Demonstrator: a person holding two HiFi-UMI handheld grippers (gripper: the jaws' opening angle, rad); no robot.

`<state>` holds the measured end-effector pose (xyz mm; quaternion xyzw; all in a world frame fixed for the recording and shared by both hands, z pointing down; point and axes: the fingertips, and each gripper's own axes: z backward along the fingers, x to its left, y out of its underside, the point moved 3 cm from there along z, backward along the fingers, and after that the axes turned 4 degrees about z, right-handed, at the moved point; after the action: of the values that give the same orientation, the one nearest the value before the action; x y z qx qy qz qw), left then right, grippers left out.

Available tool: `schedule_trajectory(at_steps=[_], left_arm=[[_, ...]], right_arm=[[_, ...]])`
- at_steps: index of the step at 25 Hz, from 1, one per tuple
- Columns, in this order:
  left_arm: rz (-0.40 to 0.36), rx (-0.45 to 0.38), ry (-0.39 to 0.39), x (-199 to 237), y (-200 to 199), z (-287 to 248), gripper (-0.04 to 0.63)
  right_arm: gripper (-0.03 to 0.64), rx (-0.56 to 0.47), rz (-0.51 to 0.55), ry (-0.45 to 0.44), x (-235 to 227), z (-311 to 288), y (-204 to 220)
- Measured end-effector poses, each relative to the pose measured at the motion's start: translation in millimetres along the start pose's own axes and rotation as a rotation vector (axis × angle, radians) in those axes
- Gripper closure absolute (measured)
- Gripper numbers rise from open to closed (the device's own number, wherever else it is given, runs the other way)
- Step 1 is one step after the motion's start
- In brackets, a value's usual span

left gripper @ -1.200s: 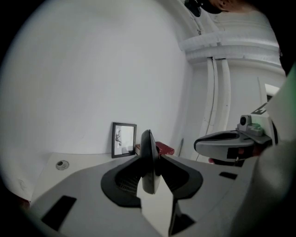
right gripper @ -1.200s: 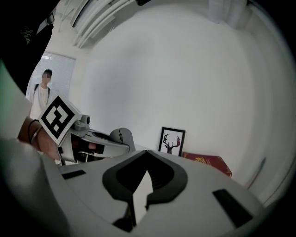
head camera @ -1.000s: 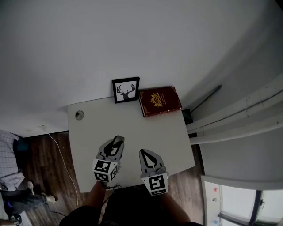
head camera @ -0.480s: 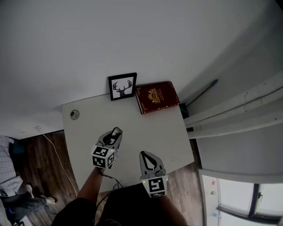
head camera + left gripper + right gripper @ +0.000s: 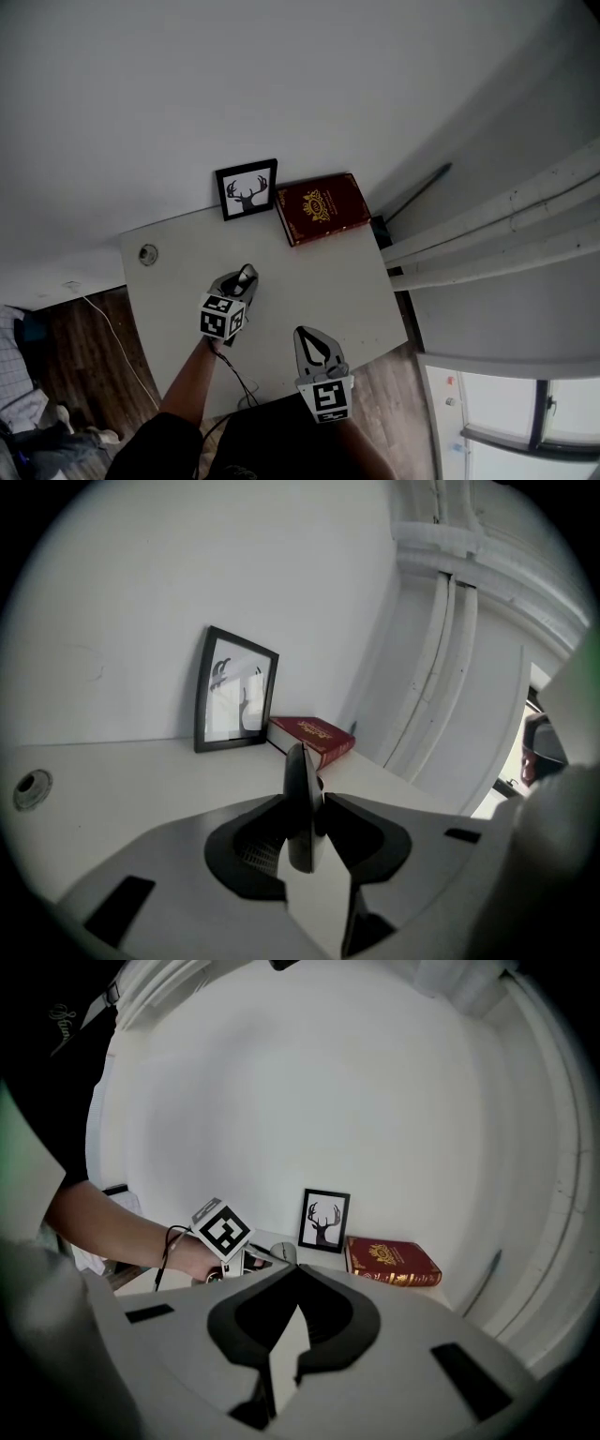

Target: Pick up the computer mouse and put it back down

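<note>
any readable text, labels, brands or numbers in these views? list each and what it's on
No word or number is legible in any view.
red book: gold emblem and border on the cover; any title is too small to read.
framed picture: antlered deer silhouette, no text.
left marker cube, right marker cube: black-and-white square codes, not lettering.
dark fabric, top left of the right gripper view: pale cursive script, too blurred to read.

blocked: desk rear by picture frame, red book; left tongs mid-desk | free: desk right, front
</note>
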<state>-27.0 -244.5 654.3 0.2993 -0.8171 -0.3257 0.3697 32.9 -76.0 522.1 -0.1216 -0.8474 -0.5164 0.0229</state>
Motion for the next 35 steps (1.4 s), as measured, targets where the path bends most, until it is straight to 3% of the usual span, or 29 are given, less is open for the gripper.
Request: schedule_trajectory(at_steps=[17, 26, 35], left_arm=[[0.068, 0.081, 0.060, 7.1, 11.4, -22.4, 0.469], [0.084, 0.083, 0.040, 8.7, 10.5, -25.3, 0.464], [0.002, 0.104, -0.030, 12.2, 14.3, -25.3, 0.438]], right_arm=[[0.597, 0.056, 0.007, 0.003, -4.4, 6.3, 17.7], [0.597, 0.051, 0.000, 0.010, -7.0, 7.3, 17.3], [0.597, 0.044, -0.008, 0.014, -6.4, 5.8, 16.6]])
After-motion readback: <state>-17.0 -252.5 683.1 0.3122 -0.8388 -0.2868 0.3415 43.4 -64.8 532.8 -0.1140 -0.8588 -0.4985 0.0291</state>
